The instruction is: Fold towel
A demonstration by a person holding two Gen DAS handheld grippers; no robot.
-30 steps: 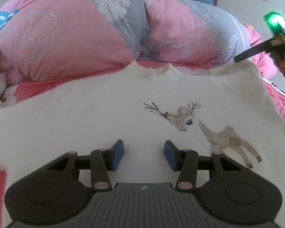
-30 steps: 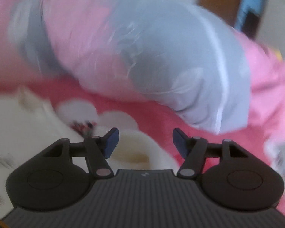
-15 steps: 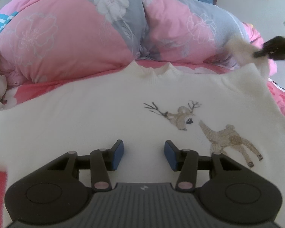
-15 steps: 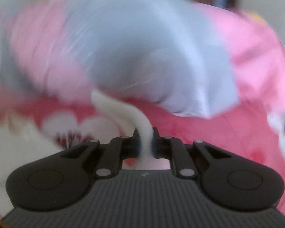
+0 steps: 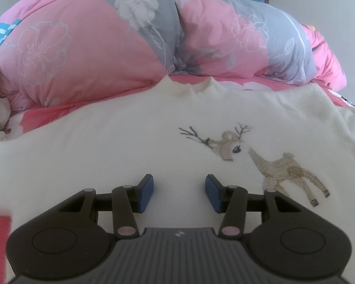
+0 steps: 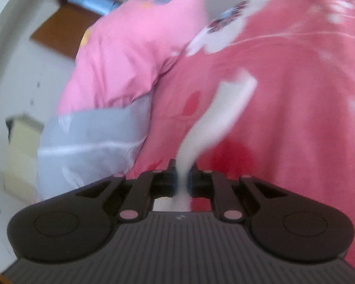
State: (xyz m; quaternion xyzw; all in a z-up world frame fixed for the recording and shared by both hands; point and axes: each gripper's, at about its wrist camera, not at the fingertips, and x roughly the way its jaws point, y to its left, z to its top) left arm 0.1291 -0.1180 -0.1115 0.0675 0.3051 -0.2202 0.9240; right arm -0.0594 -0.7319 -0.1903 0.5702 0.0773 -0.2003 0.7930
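A cream-white knitted sweater with embroidered deer lies flat on the bed, collar toward the duvet. My left gripper hovers open just above its lower middle, nothing between the blue pads. In the right wrist view my right gripper is shut on a strip of the white fabric, which trails blurred away from the jaws over the pink sheet. A bit of white sleeve shows at the right edge of the left wrist view; the right gripper itself is outside that view.
A bulky pink and grey floral duvet is piled behind the collar. Pink bedsheet surrounds the sweater. A pink pillow, a white wall and a brown door show in the tilted right wrist view.
My right gripper went from open to shut on the white fabric, then swung away with it, rolling its view, and left the left wrist view. The left gripper has stayed put.
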